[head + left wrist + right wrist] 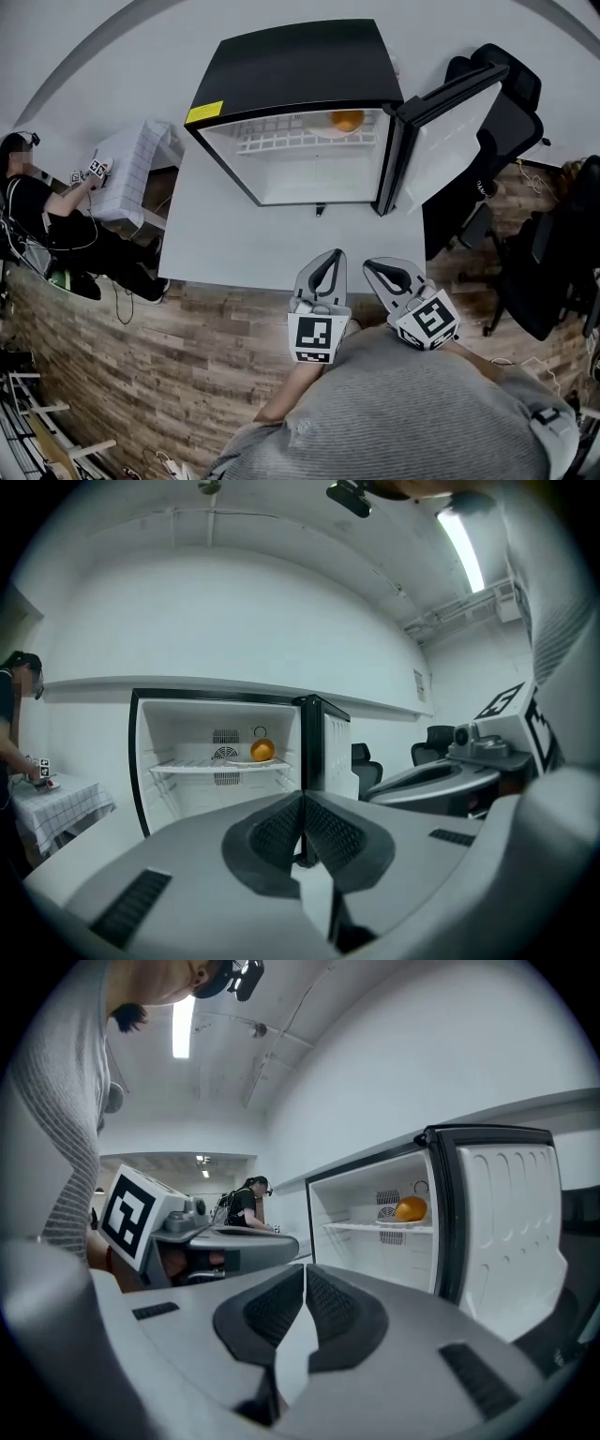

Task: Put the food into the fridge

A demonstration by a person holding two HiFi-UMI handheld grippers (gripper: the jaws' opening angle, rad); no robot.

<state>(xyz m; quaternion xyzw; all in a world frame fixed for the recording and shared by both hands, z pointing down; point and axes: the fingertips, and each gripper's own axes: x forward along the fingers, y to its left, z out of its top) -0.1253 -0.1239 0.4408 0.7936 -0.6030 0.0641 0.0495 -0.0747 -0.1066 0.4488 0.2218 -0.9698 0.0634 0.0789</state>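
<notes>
A small black fridge point(291, 70) stands on a white table point(225, 244) with its door point(450, 141) swung open to the right. An orange food item point(347, 120) lies on a plate on the wire shelf inside; it shows in the left gripper view as the orange point(262, 750) and in the right gripper view as the orange point(411, 1208). My left gripper point(330, 256) and right gripper point(375, 265) hang side by side at the table's near edge, both shut and empty, well short of the fridge.
A person point(28, 202) stands at the left by a cloth-covered table point(131, 173). Black office chairs point(511, 103) crowd the right, behind the open door. Wood-pattern floor point(169, 347) lies below the table.
</notes>
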